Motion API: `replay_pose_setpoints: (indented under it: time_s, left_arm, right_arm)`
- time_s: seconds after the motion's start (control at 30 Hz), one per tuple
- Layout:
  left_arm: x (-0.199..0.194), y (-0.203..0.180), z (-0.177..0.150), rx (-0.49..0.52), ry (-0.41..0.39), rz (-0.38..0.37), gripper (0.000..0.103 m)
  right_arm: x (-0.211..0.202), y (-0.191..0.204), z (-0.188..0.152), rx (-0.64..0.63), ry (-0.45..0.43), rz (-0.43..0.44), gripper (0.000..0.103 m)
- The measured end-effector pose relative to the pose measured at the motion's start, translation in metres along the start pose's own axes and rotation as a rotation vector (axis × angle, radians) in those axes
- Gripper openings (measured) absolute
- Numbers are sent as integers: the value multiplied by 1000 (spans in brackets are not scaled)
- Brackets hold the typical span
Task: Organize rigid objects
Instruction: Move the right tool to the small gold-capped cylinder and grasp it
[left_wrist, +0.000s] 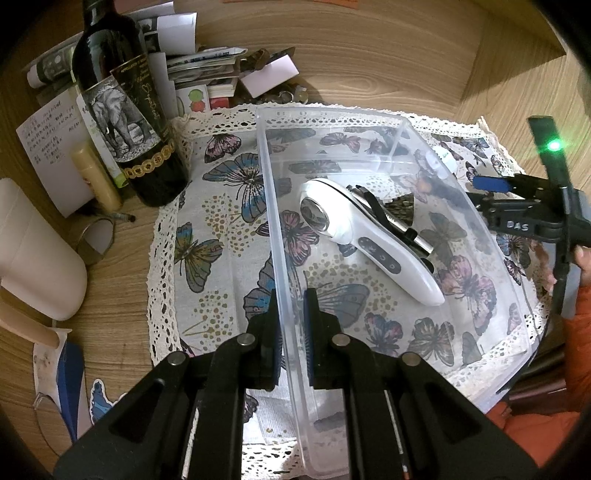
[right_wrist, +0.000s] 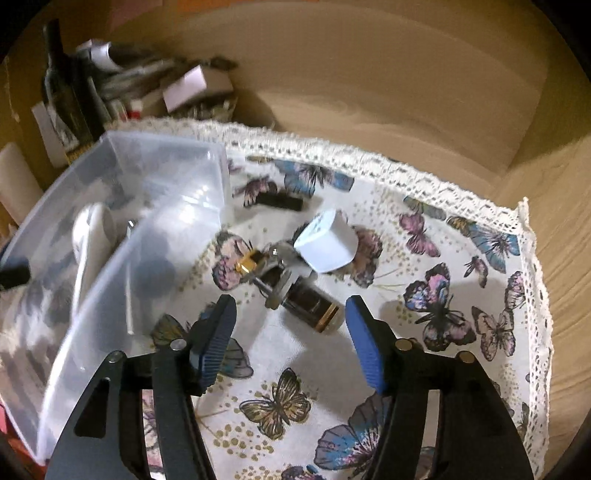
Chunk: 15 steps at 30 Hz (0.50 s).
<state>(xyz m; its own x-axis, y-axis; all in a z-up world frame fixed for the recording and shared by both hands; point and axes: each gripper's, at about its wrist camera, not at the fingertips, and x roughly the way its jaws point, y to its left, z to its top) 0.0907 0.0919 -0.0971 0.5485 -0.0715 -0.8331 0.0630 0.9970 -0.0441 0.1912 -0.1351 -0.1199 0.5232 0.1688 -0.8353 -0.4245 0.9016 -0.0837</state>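
Left tongs (left_wrist: 291, 332) clamped on the near wall of a clear plastic bin (left_wrist: 491, 258) resting on a butterfly-print cloth (left_wrist: 221, 236). Inside, a white handheld device (left_wrist: 373, 240) lying beside a corkscrew (left_wrist: 391, 218); dark wine bottle (left_wrist: 125, 110) upright on the wooden tabletop (left_wrist: 369, 62)

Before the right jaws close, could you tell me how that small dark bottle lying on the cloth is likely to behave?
The dark bottle lies on its side and looks round, so a nudge would probably roll it. Its glossy surface and gold band suggest glass: likely slippery and breakable. The white cap beside it may get knocked.
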Motion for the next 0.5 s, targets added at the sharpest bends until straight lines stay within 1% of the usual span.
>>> replay_pose_setpoints:
  time_s: [0.2,0.27,0.33,0.43,0.5]
  left_arm:
    - [1,2,2,-2,3,-7,9]
    - [1,2,2,2,2,-4,9]
    - [1,2,1,5,0,-2,8]
    - [2,2,1,4,0,-3,8]
    - [2,2,1,5,0,-2,8]
  right_arm:
    - [28,-1,10,-12,53,-6,58]
    - [33,-1,13,-15,52,6,57]
    - [35,0,14,-21,41,16,52]
    - [35,4,15,-32,42,41,35]
    - [33,7,14,-30,43,53,28]
